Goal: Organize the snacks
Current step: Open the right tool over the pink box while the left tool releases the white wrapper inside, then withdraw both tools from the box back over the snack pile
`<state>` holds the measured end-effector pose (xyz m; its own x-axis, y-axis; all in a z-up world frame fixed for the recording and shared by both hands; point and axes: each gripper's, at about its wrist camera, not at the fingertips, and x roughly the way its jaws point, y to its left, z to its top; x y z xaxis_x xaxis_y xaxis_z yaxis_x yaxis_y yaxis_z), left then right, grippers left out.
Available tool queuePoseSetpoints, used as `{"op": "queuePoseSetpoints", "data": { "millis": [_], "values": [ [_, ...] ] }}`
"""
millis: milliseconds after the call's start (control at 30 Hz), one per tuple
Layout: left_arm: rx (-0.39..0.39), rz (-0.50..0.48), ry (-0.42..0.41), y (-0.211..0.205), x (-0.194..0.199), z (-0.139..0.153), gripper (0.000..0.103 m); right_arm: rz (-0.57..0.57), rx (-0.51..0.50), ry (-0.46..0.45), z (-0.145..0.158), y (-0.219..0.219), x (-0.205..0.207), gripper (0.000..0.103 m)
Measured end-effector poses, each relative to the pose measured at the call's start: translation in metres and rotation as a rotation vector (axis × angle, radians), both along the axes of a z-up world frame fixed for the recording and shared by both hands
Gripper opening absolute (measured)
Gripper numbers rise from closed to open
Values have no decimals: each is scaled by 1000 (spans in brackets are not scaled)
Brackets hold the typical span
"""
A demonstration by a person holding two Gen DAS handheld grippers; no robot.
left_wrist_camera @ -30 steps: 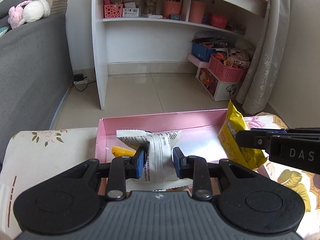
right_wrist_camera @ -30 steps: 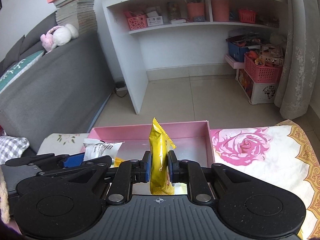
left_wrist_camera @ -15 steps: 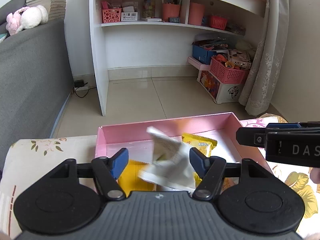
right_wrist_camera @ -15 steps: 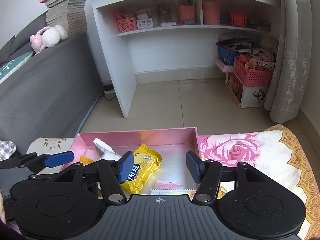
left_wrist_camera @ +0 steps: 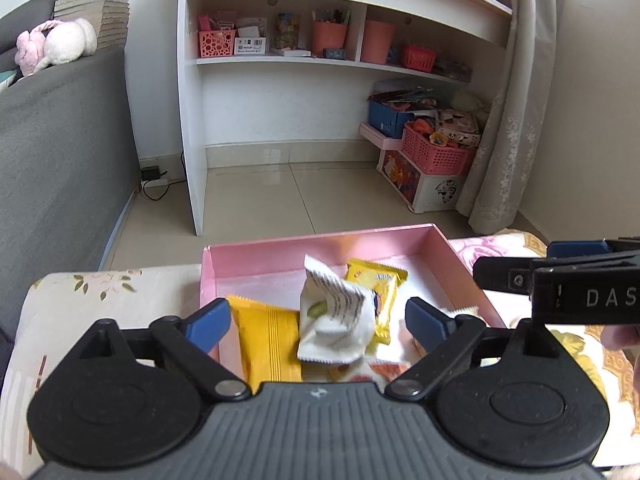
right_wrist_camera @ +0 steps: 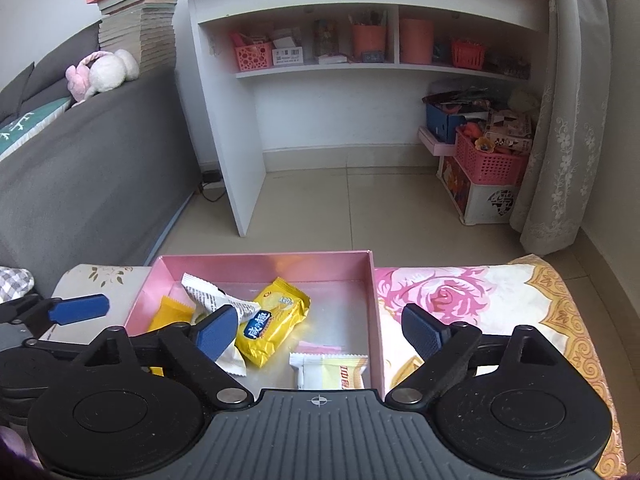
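Observation:
A pink box [right_wrist_camera: 264,258] sits on the flowered cloth and holds several snack packets. A white packet [left_wrist_camera: 332,318] lies crumpled in it, next to an orange-yellow packet [left_wrist_camera: 268,344] and a yellow biscuit packet [right_wrist_camera: 272,324]. My left gripper [left_wrist_camera: 318,318] hovers above the box's left part. Its jaws are opening, and the white packet lies below them, untouched by the pads. My right gripper [right_wrist_camera: 320,328] hangs over the box's right part with its jaws opening and nothing between them. A white-and-yellow packet [right_wrist_camera: 332,370] lies near the front wall.
The flowered cloth [right_wrist_camera: 480,300] spreads to the right of the box. Beyond the table's edge are a tiled floor, a grey sofa [left_wrist_camera: 60,160] on the left and a white shelf unit [left_wrist_camera: 320,80]. Pink baskets and a curtain [right_wrist_camera: 560,140] stand at the right.
Both grippers opened wide and rose slightly. The left let go of the white packet and the right let go of the yellow packet. Both packets now lie in the pink box.

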<state>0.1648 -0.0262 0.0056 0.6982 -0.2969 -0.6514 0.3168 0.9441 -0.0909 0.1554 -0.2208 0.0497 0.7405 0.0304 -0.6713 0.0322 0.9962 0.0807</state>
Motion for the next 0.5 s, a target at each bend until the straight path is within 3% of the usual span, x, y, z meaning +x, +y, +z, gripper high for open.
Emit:
{"op": "queuePoseSetpoints", "data": {
  "millis": [500],
  "values": [
    [29,-18,67,27,-50,-2,101,27,-51,35,6,11,-53,96]
  ]
}}
